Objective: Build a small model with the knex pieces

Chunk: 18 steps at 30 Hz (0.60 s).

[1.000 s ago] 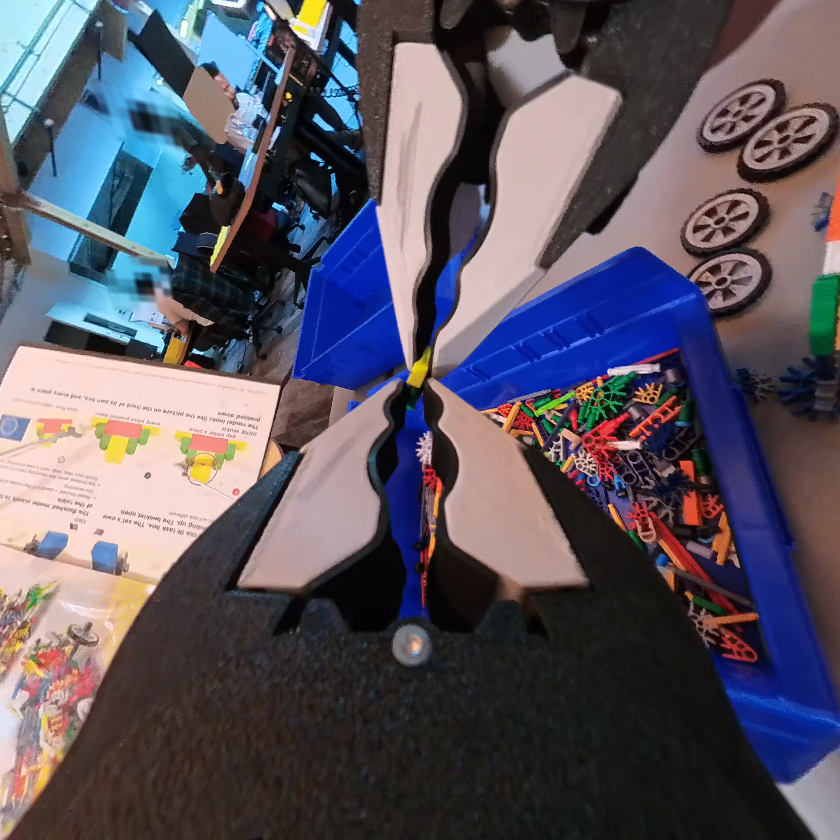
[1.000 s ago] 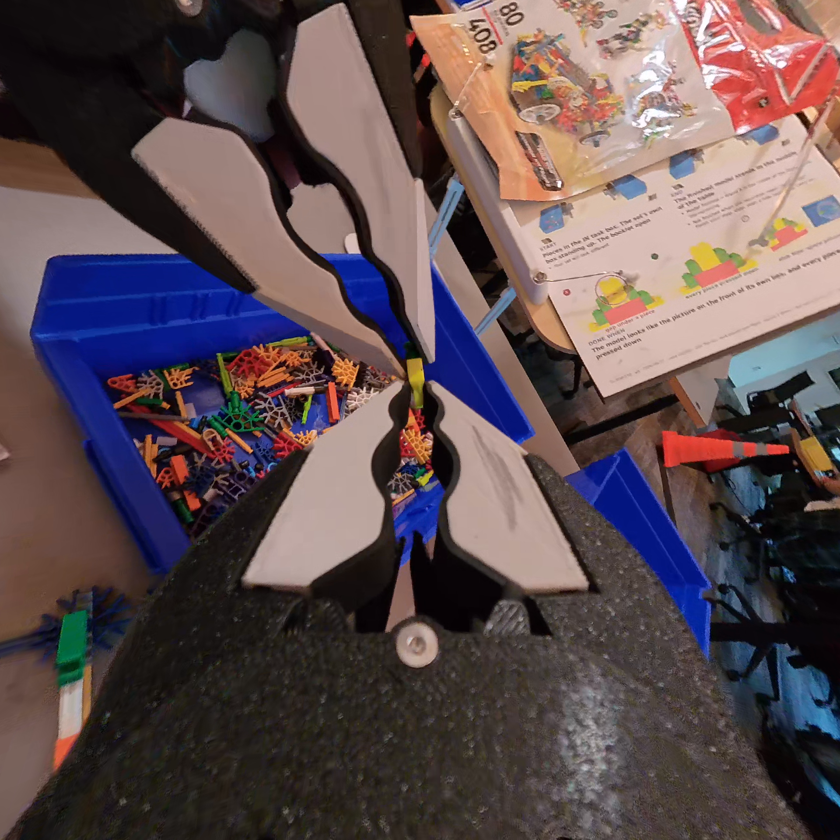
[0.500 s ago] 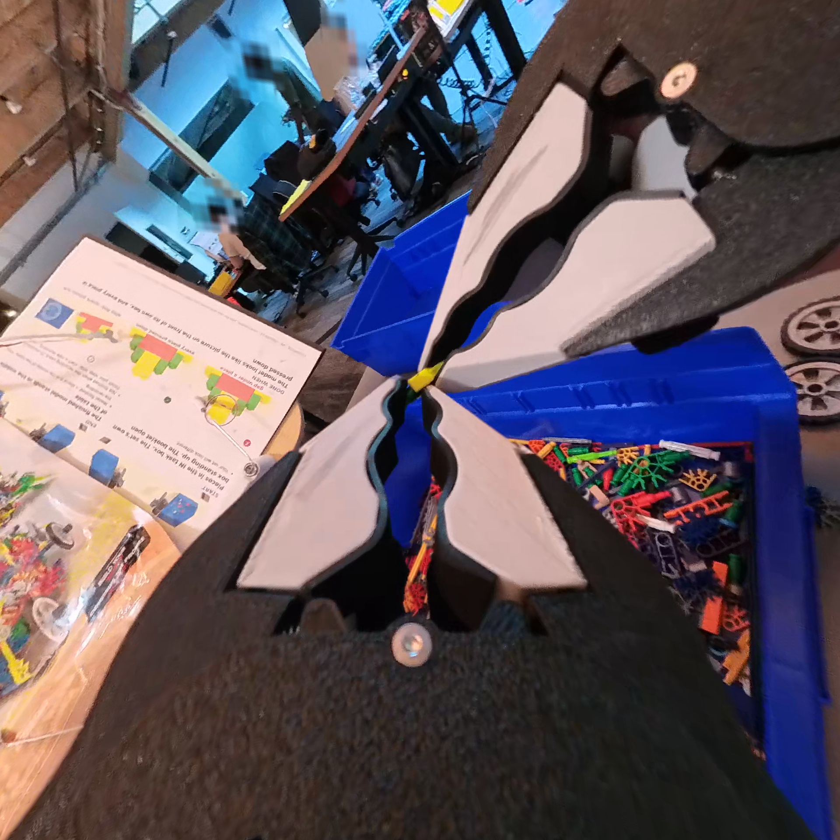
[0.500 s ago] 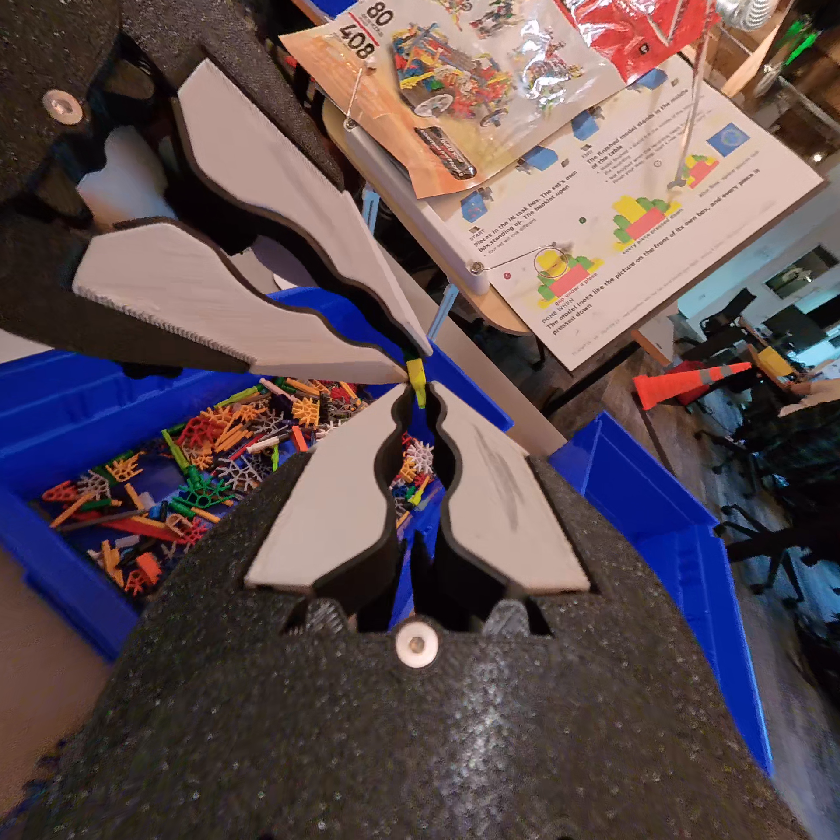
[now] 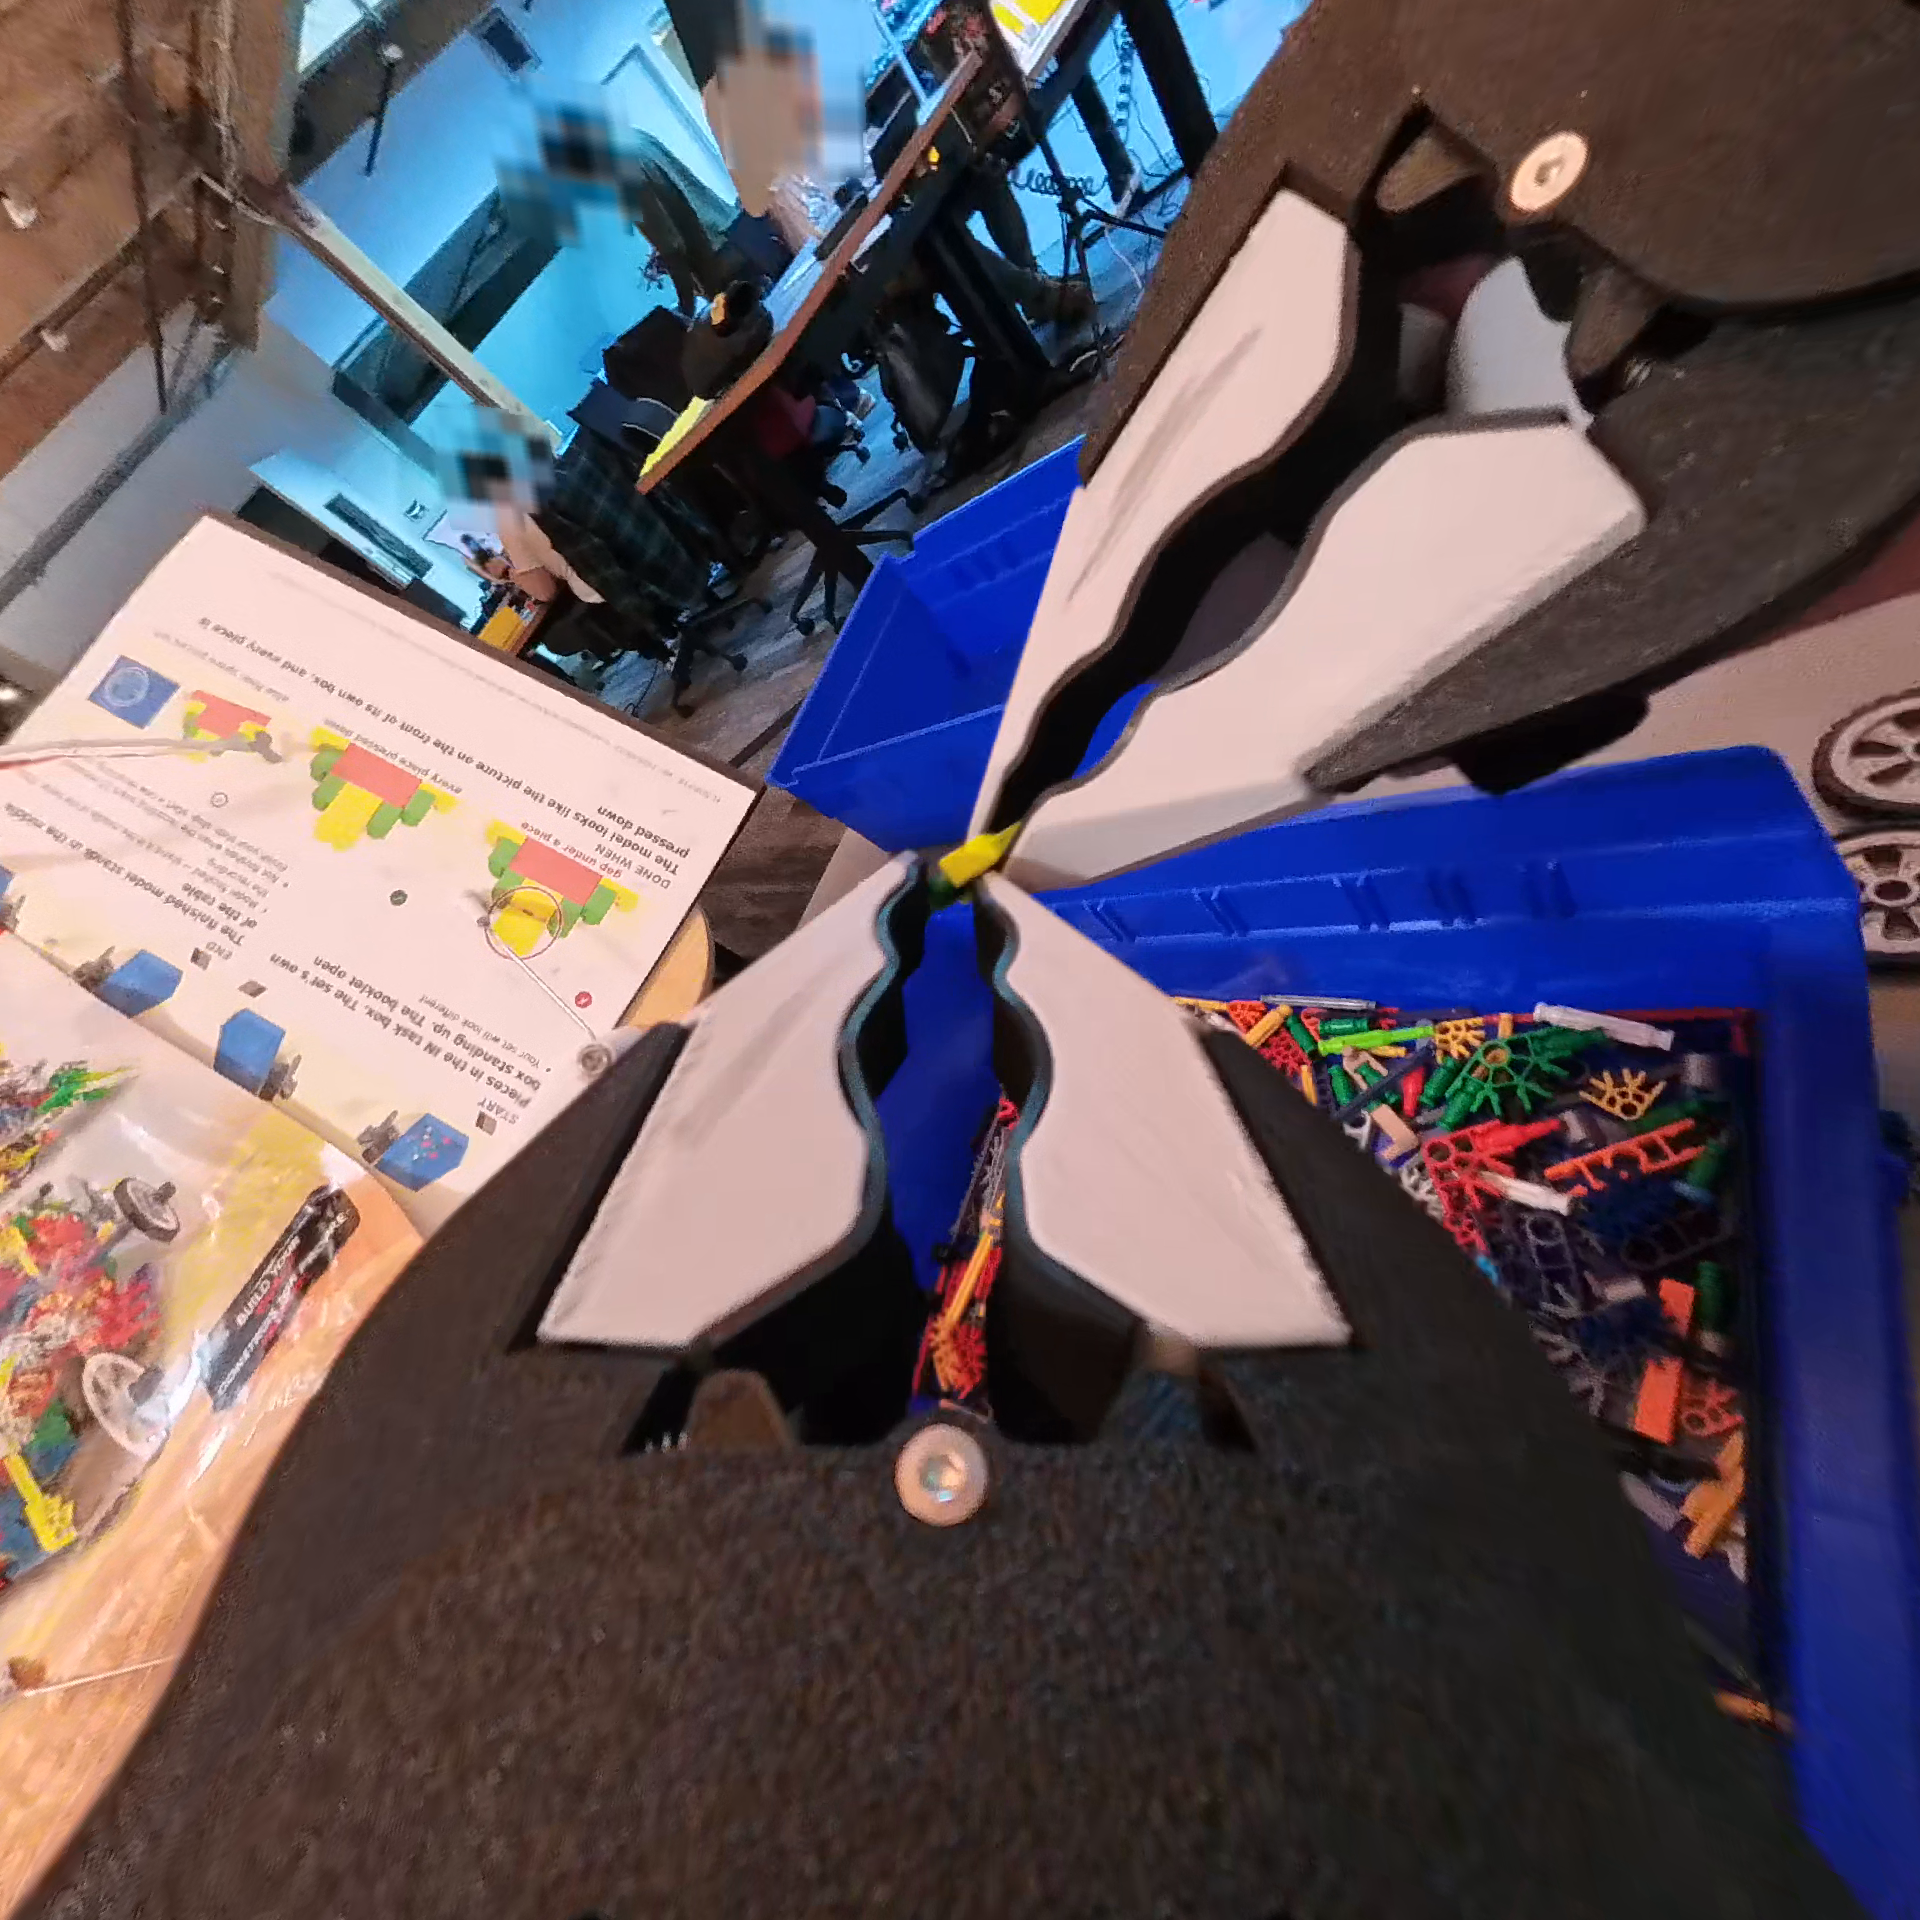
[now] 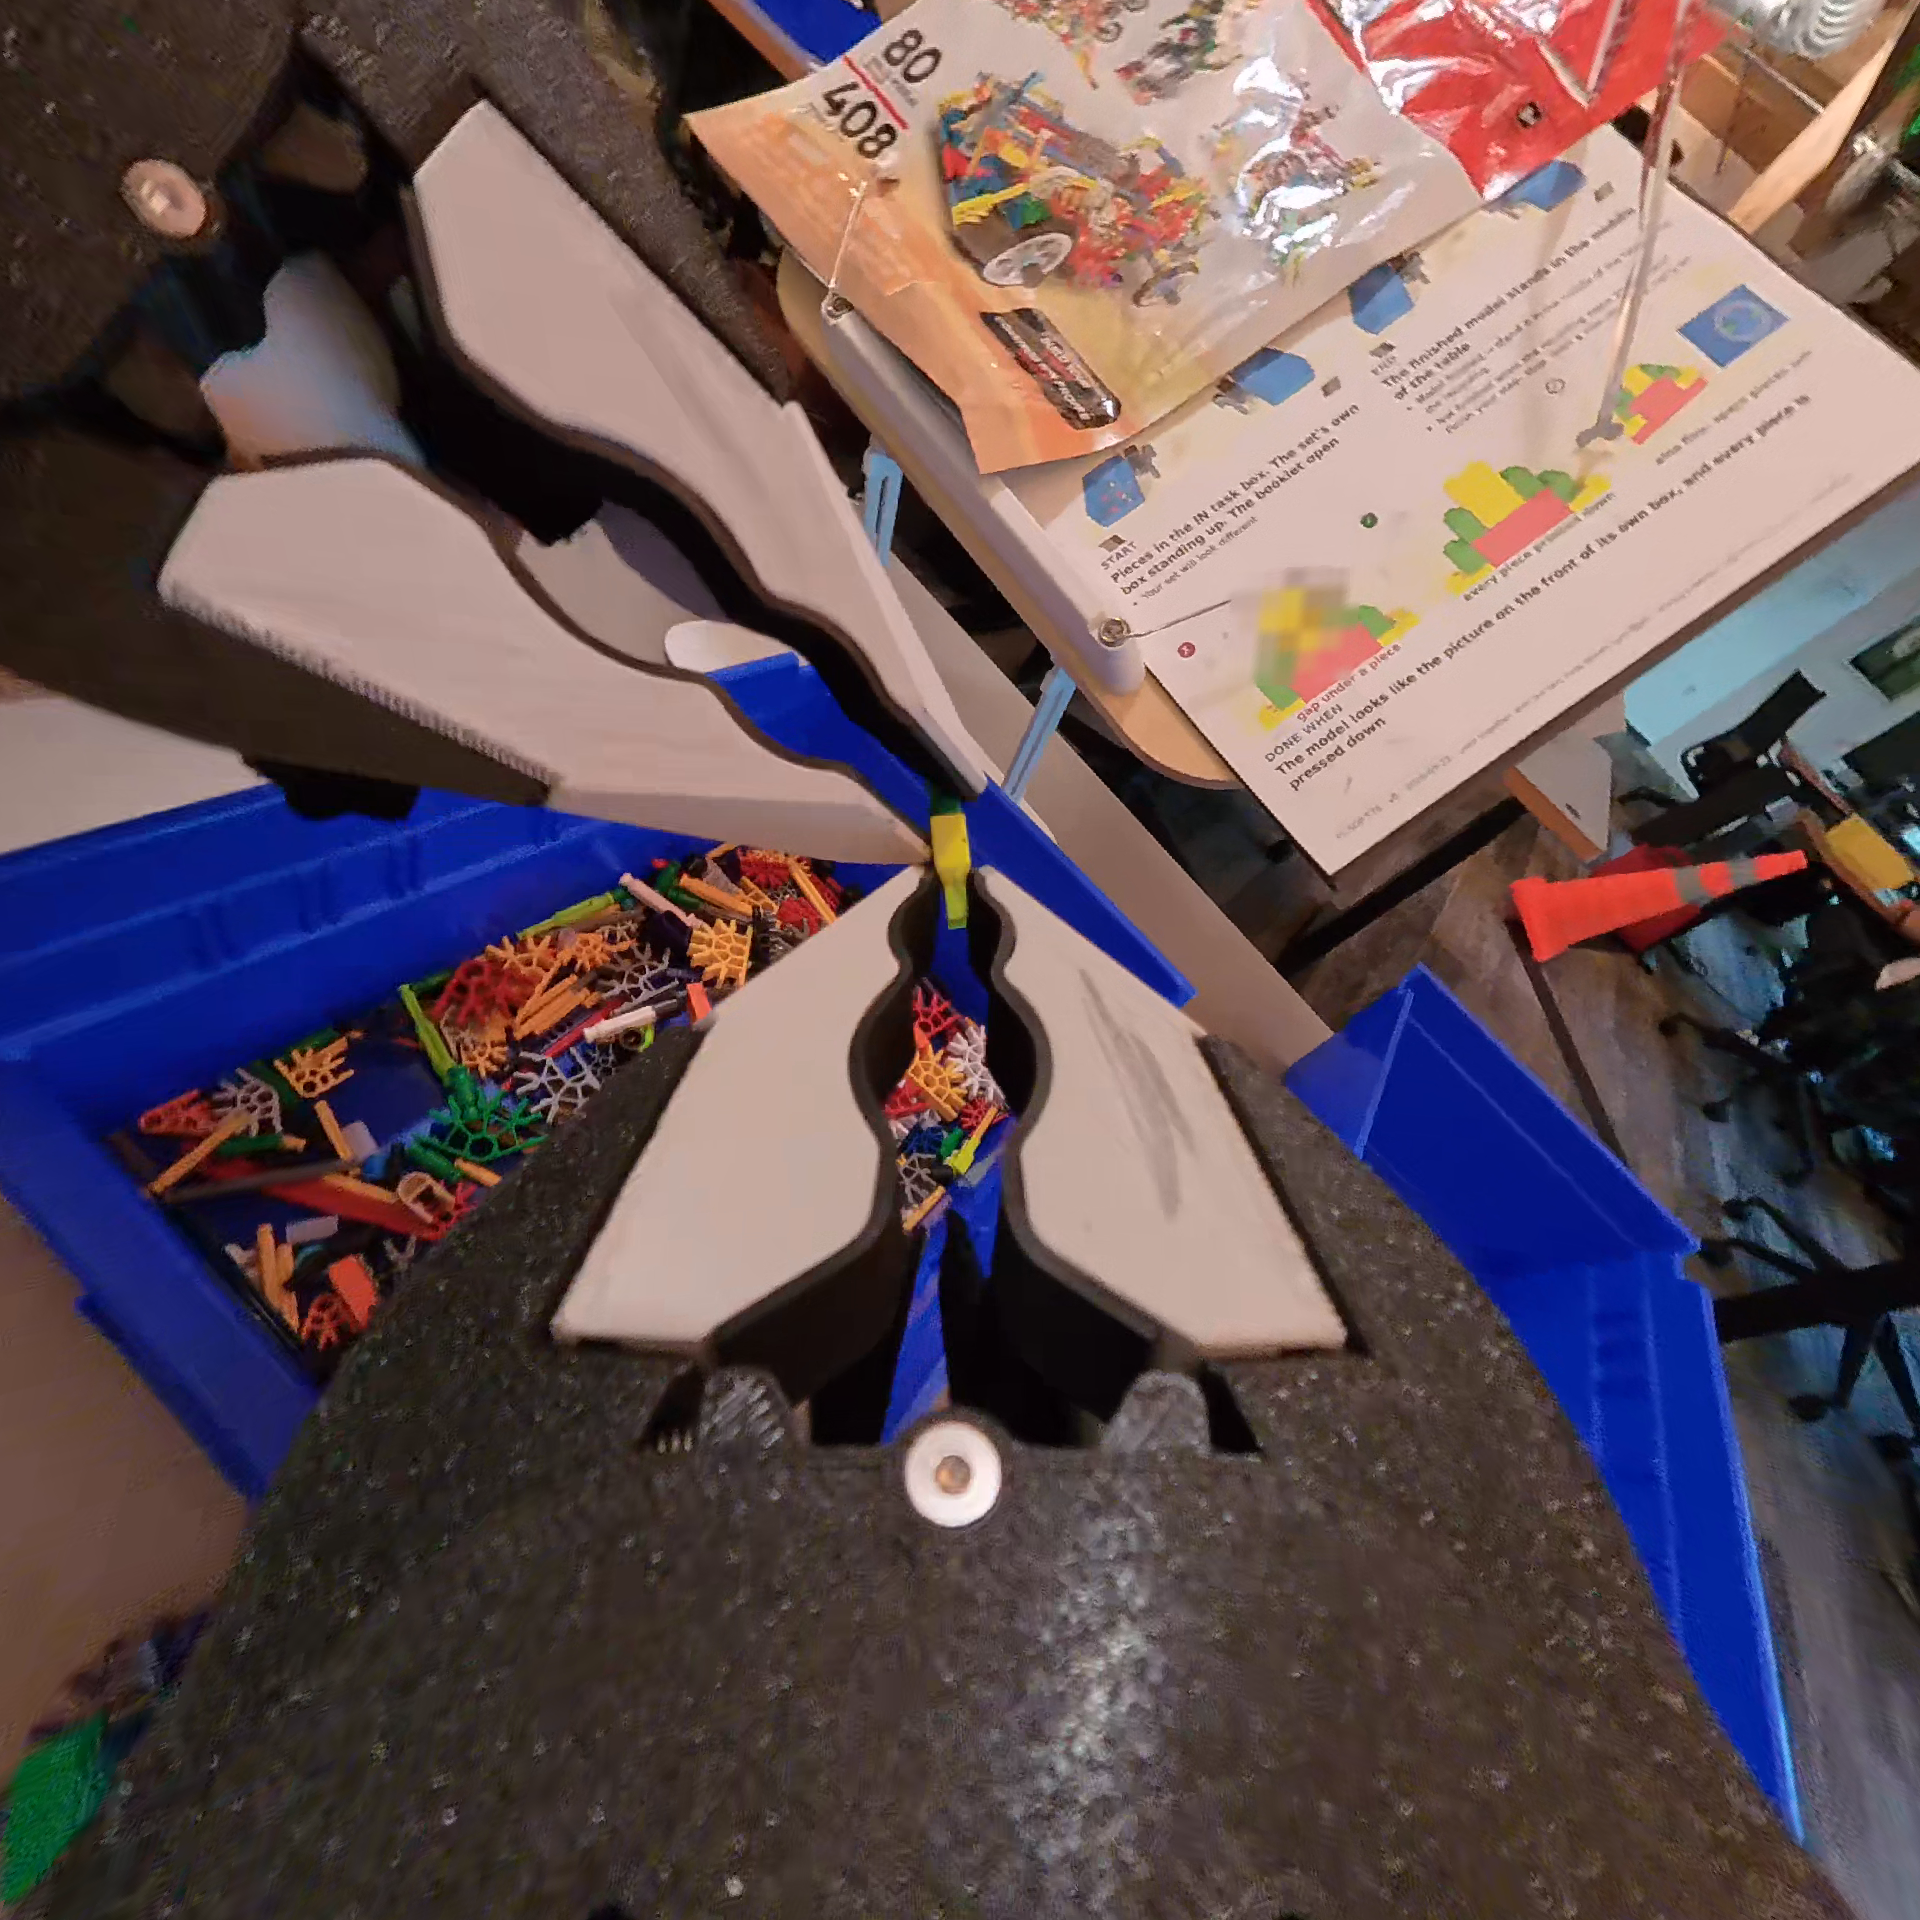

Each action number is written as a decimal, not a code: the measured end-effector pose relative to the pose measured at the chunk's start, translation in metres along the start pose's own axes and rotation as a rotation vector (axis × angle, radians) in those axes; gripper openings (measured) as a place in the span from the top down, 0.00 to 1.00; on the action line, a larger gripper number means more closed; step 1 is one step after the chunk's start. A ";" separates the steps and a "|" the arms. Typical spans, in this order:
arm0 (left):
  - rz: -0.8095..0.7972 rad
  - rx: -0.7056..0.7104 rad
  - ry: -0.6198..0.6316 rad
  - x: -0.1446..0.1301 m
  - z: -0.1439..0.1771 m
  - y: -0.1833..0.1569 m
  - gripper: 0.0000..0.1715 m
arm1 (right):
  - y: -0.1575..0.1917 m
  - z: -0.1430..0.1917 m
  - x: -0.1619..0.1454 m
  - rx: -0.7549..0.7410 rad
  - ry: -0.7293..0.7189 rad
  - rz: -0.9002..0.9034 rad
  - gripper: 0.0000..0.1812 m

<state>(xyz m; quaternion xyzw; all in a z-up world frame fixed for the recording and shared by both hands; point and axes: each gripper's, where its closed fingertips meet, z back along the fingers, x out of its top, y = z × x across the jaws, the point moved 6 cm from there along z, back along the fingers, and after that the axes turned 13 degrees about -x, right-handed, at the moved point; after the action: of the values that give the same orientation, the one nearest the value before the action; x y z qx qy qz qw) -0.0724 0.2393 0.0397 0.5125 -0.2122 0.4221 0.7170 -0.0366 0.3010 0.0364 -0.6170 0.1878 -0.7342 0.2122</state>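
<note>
My left gripper [image 5: 948, 885] and my right gripper [image 6: 951, 883] meet tip to tip in the air above a blue bin [image 5: 1455, 925] full of small colourful construction pieces. A small yellow piece [image 6: 948, 844] is pinched in the right gripper's tips. A small green piece [image 6: 943, 804] joined to it sits in the left gripper's tips. In the left wrist view the yellow piece [image 5: 979, 854] and the green piece [image 5: 938, 886] show the same way. The right gripper [image 5: 1000, 844] enters from the upper right there. The left gripper [image 6: 940, 821] enters from the upper left in the right wrist view. The bin's wall [image 6: 208, 935] lies below.
An empty second blue bin [image 6: 1507, 1195] stands beside the full one. A tilted instruction board [image 5: 364, 831] carries a clear bag with a booklet [image 6: 1091, 208]. Grey wheels [image 5: 1881, 748] lie on the table. An orange cone [image 6: 1642, 894], desks and chairs stand beyond. Less than 4 cm separates the two grippers' tips.
Both grippers have turned together while staying tip to tip on the joined pieces. In the left wrist view the right gripper swung from straight above to the upper right.
</note>
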 end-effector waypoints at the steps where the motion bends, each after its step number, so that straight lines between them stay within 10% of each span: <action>1: -0.004 -0.017 -0.003 0.001 0.001 0.000 0.96 | 0.000 0.002 0.000 0.011 -0.009 0.014 0.98; 18: -0.096 -0.166 -0.025 0.002 0.013 -0.003 0.93 | -0.002 0.016 -0.003 0.173 -0.094 0.059 0.98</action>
<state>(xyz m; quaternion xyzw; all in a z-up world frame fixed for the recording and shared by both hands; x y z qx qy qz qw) -0.0671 0.2277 0.0441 0.4663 -0.2306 0.3616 0.7737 -0.0209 0.3039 0.0379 -0.6244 0.1319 -0.7112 0.2949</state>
